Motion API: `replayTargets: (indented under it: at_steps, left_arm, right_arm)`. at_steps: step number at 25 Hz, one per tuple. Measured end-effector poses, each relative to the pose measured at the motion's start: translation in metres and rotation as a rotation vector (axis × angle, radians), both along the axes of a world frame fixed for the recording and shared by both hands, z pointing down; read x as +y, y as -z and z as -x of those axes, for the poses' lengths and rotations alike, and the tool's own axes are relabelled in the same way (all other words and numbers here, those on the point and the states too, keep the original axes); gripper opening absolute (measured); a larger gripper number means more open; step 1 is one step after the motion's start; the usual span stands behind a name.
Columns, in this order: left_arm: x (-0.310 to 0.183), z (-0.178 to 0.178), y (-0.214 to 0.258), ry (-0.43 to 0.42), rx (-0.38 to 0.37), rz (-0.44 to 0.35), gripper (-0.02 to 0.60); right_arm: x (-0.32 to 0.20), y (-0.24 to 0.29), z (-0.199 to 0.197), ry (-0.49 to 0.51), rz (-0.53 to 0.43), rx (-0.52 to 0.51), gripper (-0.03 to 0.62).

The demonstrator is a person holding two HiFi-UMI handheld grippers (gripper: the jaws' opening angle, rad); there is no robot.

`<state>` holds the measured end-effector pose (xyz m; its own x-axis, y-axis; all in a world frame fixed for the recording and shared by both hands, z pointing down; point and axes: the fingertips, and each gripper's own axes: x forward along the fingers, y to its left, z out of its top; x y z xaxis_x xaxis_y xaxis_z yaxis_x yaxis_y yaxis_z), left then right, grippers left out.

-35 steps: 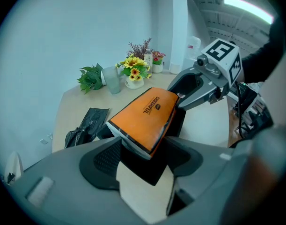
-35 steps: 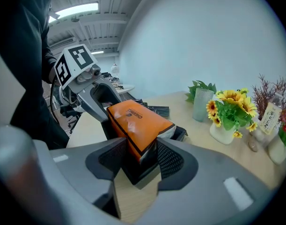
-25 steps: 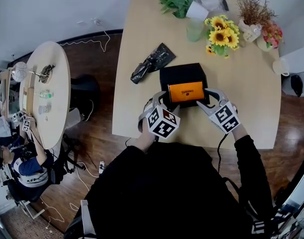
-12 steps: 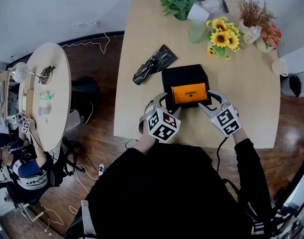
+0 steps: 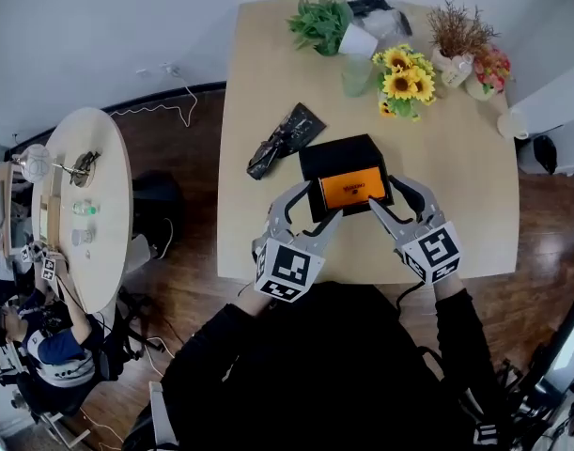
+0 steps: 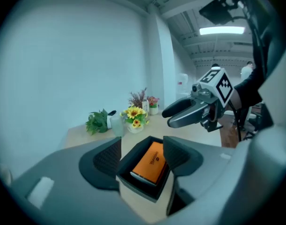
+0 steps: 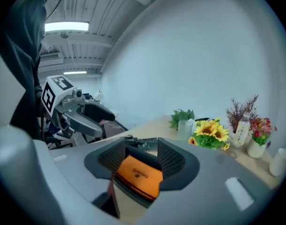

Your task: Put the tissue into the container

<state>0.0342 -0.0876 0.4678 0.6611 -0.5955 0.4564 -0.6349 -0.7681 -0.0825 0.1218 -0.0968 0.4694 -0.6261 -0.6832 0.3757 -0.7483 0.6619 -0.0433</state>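
The worktop (image 5: 268, 83) carries the black container (image 5: 338, 153) near its front centre. The orange tissue pack (image 5: 352, 188) lies flat inside it, printed face up, with its long axis running left to right, parallel to the worktop's near edge. The left claw (image 5: 317, 203) and right claw (image 5: 388, 194) hover over the container's near corners, jaws moderately apart and gripping nothing, so the placing step appears complete and the next move likely calls only for drawing both claws clear.

tissue pack (image 5: 352, 188) in container (image 5: 332, 151), mid table (image 5: 268, 73); sunflowers (image 5: 399, 81) behind, bag (image 5: 285, 139) left.
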Motion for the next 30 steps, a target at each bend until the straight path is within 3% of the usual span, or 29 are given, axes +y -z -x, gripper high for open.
replayTargets:
  at_steps: [4,9,12,16,25,30]
  left_arm:
    - [0.012,0.017,0.039,-0.044,0.04,-0.069,0.265]
    - [0.017,0.041,0.093,-0.03,0.146,-0.187,0.262]
    - [0.023,0.05,0.117,-0.042,0.17,-0.24,0.261]
    - [0.032,0.057,0.132,-0.064,0.17,-0.272,0.255]
    - [0.04,0.069,0.161,-0.046,0.246,-0.31,0.247]
    - [0.046,0.072,0.175,-0.06,0.291,-0.381,0.244]
  right_arm:
    - [0.012,0.058,0.004,-0.072,-0.11,-0.064,0.213]
    - [0.031,0.105,0.016,-0.135,-0.212,-0.089,0.21]
    - [0.041,0.127,0.026,-0.153,-0.278,-0.092,0.205]
    - [0.05,0.145,0.037,-0.169,-0.343,-0.104,0.198]
    - [0.059,0.179,0.045,-0.209,-0.421,-0.133,0.192]
    - [0.065,0.193,0.052,-0.217,-0.48,-0.123,0.185]
